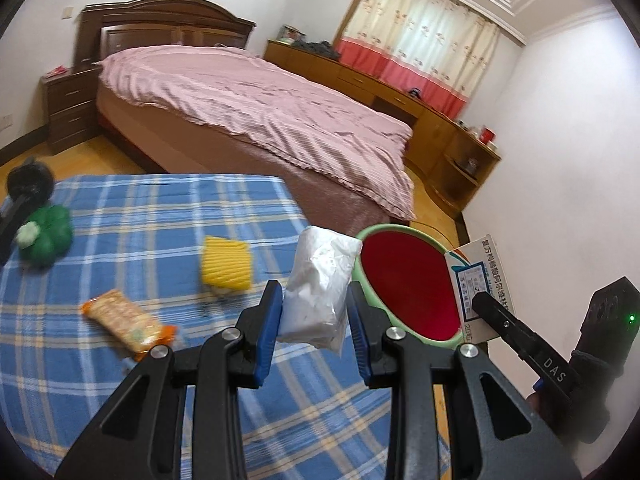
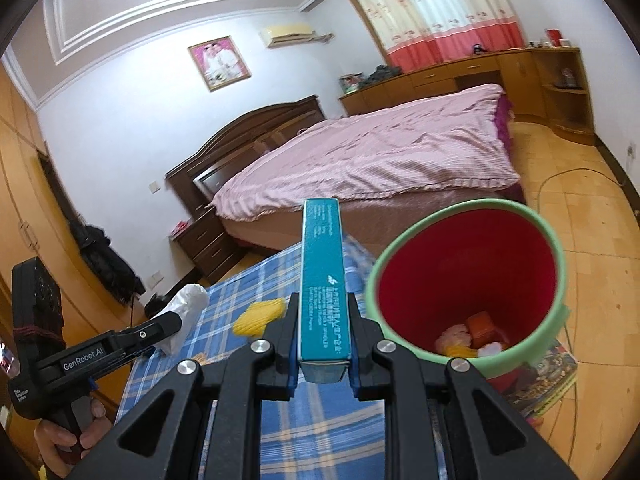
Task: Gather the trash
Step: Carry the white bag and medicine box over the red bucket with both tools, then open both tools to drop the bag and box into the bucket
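1. The left gripper has its jaws closed on a white plastic packet, the blue pads pressing both its sides; the packet stands up between them, clear of the table.
2. The right gripper has its jaws clamped on a teal carton, which sticks out lengthwise toward 12 o'clock.
3. From the right wrist, the bin, green-rimmed and red inside, sits at 2 o'clock of the carton, just past the table edge; from the left wrist it lies at 3 o'clock of the packet, close by.
4. Done so far, by my reading: a few scraps, orange, yellow and pale, already lie at the bin's bottom.
5. In hand: both held pieces look ready to go over the rim; neither is above the opening yet.
6. Left on the checked tablecloth: an orange snack wrapper at 9 o'clock of the packet, a yellow ribbed piece at 10 o'clock, and a green lump further out toward the far left.
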`<state>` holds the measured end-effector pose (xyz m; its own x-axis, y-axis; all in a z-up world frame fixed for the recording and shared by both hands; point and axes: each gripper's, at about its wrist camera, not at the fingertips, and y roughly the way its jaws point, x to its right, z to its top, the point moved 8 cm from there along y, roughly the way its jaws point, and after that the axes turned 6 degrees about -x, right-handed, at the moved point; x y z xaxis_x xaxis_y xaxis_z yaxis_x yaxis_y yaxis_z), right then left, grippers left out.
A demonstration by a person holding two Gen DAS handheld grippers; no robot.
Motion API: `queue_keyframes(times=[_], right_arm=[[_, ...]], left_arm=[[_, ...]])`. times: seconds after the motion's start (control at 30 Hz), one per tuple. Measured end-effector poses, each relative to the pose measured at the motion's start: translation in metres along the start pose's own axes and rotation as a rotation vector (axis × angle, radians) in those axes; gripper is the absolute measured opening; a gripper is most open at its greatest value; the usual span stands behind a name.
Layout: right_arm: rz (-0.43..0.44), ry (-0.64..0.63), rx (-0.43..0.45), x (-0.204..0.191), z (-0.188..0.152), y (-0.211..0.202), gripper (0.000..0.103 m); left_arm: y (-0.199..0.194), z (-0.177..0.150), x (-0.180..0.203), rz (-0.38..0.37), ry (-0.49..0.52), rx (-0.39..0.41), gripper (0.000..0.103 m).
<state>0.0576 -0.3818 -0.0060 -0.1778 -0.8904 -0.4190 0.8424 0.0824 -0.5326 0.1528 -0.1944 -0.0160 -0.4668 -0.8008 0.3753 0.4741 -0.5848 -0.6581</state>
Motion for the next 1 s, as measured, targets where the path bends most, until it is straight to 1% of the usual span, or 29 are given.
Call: queue_keyframes(times=[0.2, 0.5, 0.63, 0.77, 1.0], right_arm=[[-0.055, 0.063, 0.025, 0.038, 0.004, -0.011, 0.021], [-0.146, 0.132, 0.027, 0.088, 0.002, -0.014, 0.021], [-0.178, 0.153, 0.015, 0.108, 0.001, -0.009, 0.021], [-0.211, 0.163, 0.001, 0.123, -0.001, -0.003, 0.021], [-0.227, 0.184, -0.032, 0.142, -0.006, 0.01, 0.022]], left_arm=[[0.025, 0.0, 0.032, -0.032, 0.051, -0.037, 0.033], [0.067, 0.002, 0.071, -0.062, 0.12, -0.082, 0.033], [0.089, 0.001, 0.081, -0.049, 0.158, -0.1, 0.033], [0.111, -0.005, 0.089, -0.057, 0.167, -0.144, 0.033], [0.139, -0.011, 0.102, -0.056, 0.193, -0.185, 0.033]])
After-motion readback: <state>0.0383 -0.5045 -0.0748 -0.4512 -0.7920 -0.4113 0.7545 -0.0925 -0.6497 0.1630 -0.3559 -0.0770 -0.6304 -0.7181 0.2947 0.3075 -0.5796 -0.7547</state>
